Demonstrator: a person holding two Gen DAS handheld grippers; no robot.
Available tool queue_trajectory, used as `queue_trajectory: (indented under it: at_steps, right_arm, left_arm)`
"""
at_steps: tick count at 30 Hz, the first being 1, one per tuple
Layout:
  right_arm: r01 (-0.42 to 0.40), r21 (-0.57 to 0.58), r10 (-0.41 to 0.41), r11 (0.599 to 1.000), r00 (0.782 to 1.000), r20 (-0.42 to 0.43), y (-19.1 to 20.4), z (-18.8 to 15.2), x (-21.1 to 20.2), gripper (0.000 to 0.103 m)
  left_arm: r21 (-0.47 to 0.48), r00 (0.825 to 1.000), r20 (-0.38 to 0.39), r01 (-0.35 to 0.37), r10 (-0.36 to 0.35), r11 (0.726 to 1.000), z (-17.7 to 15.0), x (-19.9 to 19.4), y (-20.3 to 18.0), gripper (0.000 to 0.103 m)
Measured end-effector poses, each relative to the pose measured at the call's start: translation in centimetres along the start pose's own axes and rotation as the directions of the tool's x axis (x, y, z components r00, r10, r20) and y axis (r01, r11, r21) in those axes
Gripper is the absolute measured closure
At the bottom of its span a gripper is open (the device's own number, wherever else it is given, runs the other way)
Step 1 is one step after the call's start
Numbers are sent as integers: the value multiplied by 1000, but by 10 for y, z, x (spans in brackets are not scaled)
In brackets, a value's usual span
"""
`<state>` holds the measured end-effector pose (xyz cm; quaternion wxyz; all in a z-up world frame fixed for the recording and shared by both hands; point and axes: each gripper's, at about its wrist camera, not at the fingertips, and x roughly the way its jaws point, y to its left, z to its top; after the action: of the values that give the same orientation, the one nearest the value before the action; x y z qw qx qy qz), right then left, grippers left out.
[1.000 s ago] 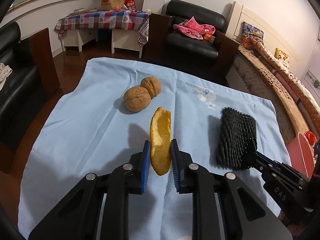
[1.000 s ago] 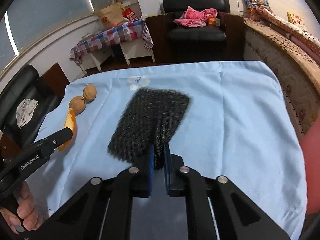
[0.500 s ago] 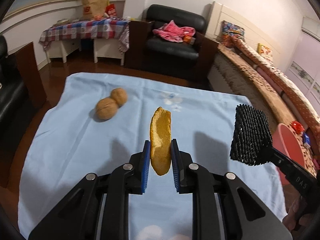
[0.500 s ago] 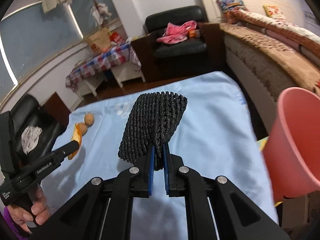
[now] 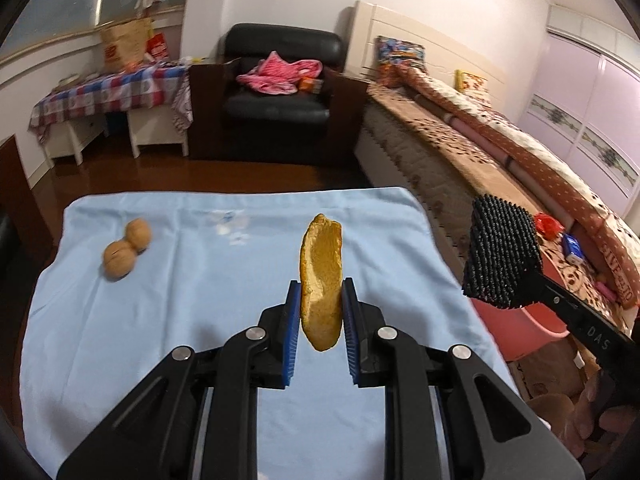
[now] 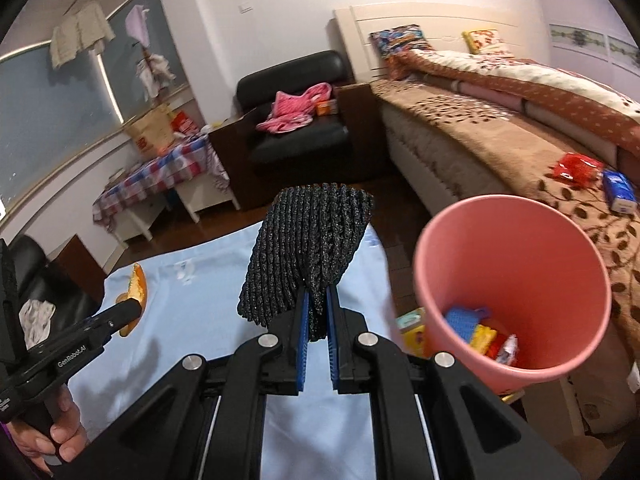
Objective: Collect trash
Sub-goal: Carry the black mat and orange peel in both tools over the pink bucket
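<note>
Both grippers now lifted off table (image 5: 120,352). Left gripper (image 5: 320,332) clamps peel (image 5: 321,276), carried rightward. Right gripper (image 6: 317,332) pinches black mesh (image 6: 308,252), now beside pink bin (image 6: 516,280). Drop looks next. Walnuts (image 5: 126,248) remain on cloth.

Home, bedroom doubling as living space. Bed (image 6: 500,128) with floral quilt and pillows runs along the right wall, white headboard at the far end. Black leather armchair (image 5: 280,92) at the far wall, pink clothing (image 5: 280,74) dumped on it. Far left: small white table under a checked cloth (image 5: 108,90), paper bag (image 5: 122,42) on top. Laundry hanging by the window (image 6: 80,40). Dark wood floor (image 5: 200,172), wardrobe doors (image 5: 592,128) far right.
</note>
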<state>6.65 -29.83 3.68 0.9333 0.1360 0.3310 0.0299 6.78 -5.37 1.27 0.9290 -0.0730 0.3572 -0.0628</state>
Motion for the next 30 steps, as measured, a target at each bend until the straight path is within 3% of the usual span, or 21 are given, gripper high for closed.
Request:
queue_trajectory:
  at_steps: [15,30]
  right_arm:
    - [58,127,-65,990,997,50,-64,1,-26,95]
    - [121,203,-138,972,988,71,-117,5,-39,95]
  left_arm:
    - [146,996,-4,87,-87,985,10,11,-84,83]
    - [222,987,-39,163,-158,961,24,23,-155,83]
